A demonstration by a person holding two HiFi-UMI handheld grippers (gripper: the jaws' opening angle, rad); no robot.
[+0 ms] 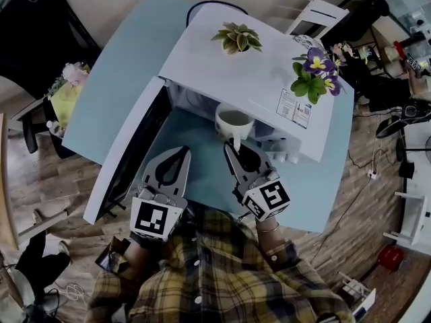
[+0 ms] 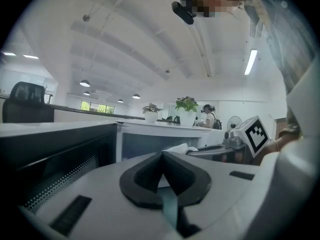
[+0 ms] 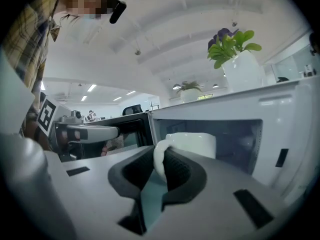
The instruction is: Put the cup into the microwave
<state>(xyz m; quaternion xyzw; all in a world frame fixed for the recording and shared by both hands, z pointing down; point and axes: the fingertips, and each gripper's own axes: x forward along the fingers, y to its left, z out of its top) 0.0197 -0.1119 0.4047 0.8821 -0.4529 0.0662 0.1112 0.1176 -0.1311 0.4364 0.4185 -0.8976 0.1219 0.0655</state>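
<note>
Head view: a white microwave (image 1: 256, 79) stands on a pale blue table (image 1: 121, 79), its door (image 1: 128, 157) swung open to the left. The right gripper (image 1: 232, 145) has its jaws narrowly clamped on the handle of the white cup (image 1: 234, 121), held at the mouth of the cavity. The left gripper (image 1: 180, 153), jaws together with nothing between them, is near the door. Two potted plants (image 1: 236, 38) stand on the microwave.

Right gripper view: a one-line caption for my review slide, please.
Right gripper shut on the handle of a white ceramic cup, held at the mouth of the open white microwave.
</note>
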